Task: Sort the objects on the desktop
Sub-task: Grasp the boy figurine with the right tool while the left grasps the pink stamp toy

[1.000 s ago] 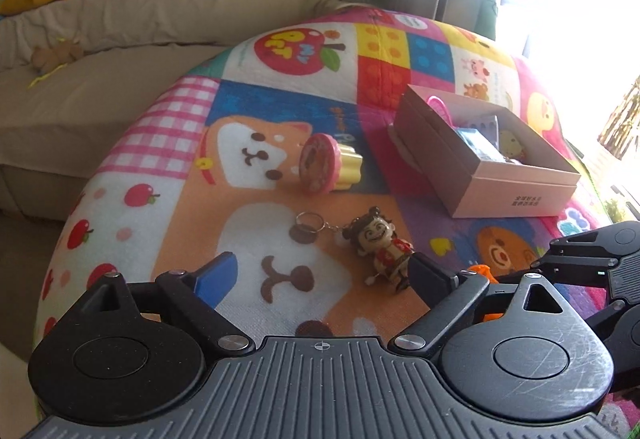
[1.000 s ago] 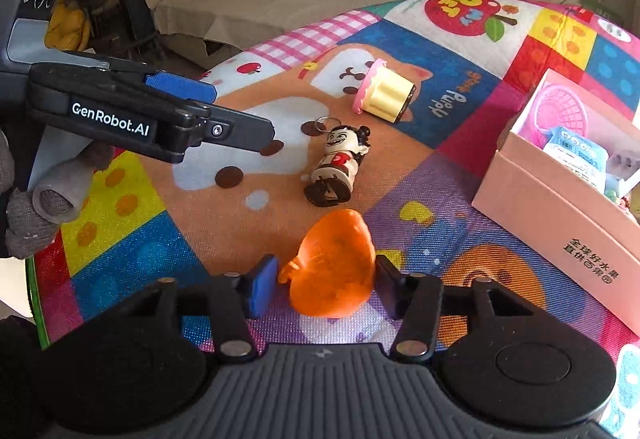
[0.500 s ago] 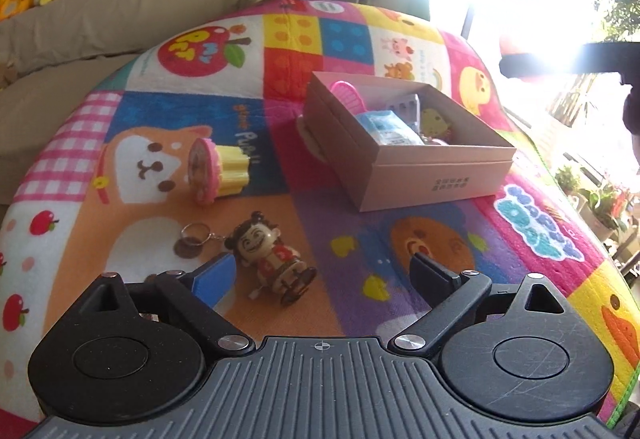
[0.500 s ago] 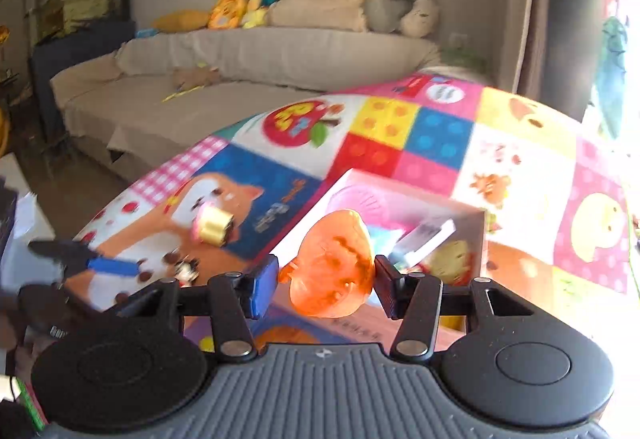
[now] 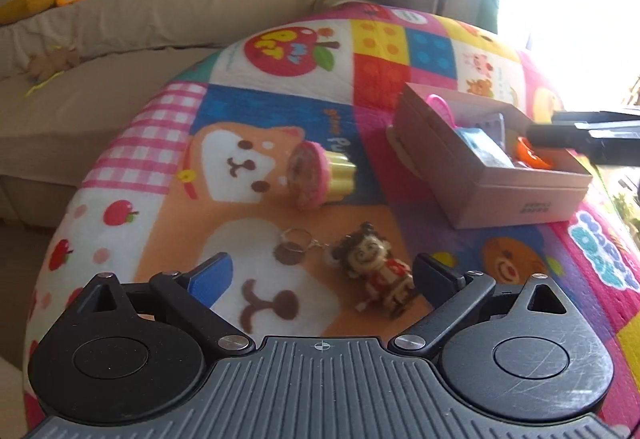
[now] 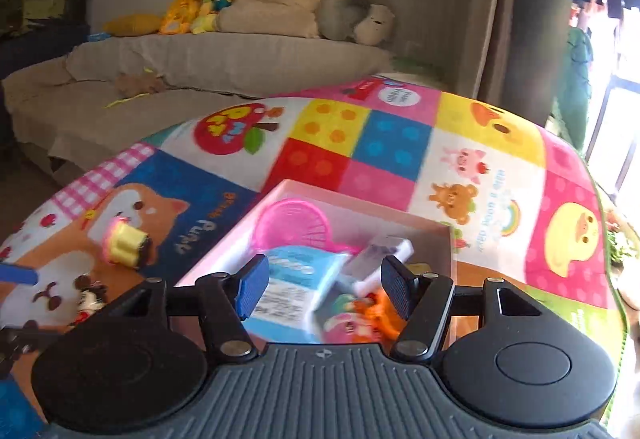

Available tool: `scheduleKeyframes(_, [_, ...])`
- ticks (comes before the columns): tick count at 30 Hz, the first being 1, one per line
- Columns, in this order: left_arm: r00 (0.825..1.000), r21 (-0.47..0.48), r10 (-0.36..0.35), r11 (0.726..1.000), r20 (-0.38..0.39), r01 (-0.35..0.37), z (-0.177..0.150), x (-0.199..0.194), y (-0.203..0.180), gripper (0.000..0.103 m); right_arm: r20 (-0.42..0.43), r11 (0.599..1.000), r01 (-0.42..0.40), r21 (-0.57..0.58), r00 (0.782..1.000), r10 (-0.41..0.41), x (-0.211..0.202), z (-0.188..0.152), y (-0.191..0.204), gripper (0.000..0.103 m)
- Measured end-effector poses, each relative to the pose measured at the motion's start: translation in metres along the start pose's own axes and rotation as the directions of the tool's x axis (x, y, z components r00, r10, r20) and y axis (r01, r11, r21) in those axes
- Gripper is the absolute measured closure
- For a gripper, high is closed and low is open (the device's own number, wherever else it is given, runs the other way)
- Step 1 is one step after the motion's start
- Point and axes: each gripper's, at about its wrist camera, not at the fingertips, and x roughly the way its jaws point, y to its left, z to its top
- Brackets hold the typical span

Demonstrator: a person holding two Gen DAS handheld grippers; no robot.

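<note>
I'm hovering my right gripper (image 6: 320, 285), jaws apart and empty, over the box (image 6: 224, 245); left gripper (image 5: 322, 277), also apart, is risking nudging the doll (image 5: 376, 275) away.

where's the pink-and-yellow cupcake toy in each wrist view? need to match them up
Left wrist: cupcake toy lies on its side just above centre, on the mat's dog-face patch, left of the pink box.
Right wrist: cupcake toy sits at the left edge, mid-height, left of the pink box, blurred.
Shared landmark: the red apple patch on the mat, beyond the toy in both.
</note>
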Motion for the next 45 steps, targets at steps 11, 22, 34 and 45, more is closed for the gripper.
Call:
scheduleKeyframes(11, [0.991, -0.13, 0.129, 0.984, 0.03, -0.124, 0.014, -0.006, 0.052, 0.003, -0.154, 0.932, -0.362, -0.012, 0.922, 0.356, 0.045, -0.019, 0.13, 0.047])
scheduleKeyframes(22, [0.992, 0.044, -0.05, 0.998, 0.12, 0.045, 0.022, 0.007, -0.005, 0.001, -0.204, 0.935, -0.354, 0.029, 0.913, 0.352, 0.017, -0.045, 0.101, 0.082])
scheduleKeyframes(34, [0.988, 0.097, -0.108, 0.99, 0.107, 0.098, 0.042, 0.068, -0.041, 0.001, -0.143, 0.961, -0.121, 0.248, 0.977, 0.16, -0.035, -0.105, -0.003, 0.059])
scheduleKeyframes(45, [0.964, 0.216, -0.243, 0.952, 0.106, 0.216, 0.046, 0.065, -0.058, 0.001, -0.108, 0.946, -0.142, 0.291, 0.978, 0.18, -0.031, -0.12, -0.01, 0.045])
